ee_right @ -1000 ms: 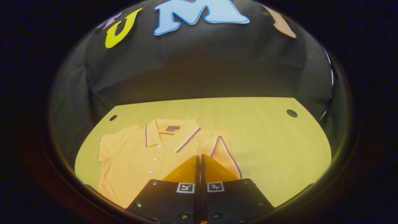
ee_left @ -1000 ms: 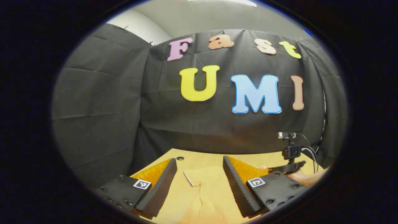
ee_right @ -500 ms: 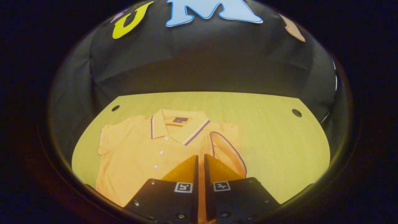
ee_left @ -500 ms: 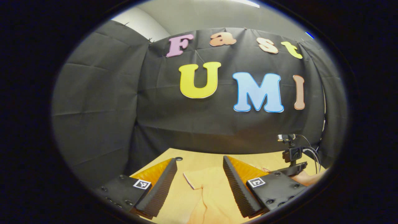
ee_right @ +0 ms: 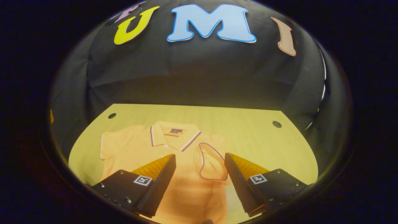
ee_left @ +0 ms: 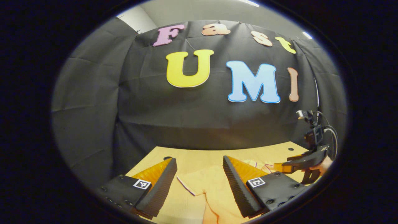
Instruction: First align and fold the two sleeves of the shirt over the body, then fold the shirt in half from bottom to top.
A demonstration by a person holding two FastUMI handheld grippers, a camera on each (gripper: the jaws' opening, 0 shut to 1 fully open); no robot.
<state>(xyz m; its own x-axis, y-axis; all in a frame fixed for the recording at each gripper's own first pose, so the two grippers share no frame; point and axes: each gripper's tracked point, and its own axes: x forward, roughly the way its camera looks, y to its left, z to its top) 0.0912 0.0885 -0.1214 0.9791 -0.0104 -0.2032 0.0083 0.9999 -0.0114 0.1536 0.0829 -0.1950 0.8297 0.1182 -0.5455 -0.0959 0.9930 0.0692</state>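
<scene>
Right sleeve (ee_right: 213,161) apparently folded over shirt (ee_right: 174,174); left sleeve (ee_right: 107,144) and bottom fold remain. Right gripper (ee_right: 200,180) and left gripper (ee_left: 200,183) spread, empty.

**Markings and labels: nothing legible**

No readable wording or number is found on any object. Small square black-and-white coded tags (ee_left: 141,184) are carried on the bodies of both grippers, low in each view; patterns are shown, not words. A small dark label (ee_right: 174,131) is seen inside the collar of the shirt (ee_right: 149,149), left of centre in the right gripper view, too small to be read.
</scene>
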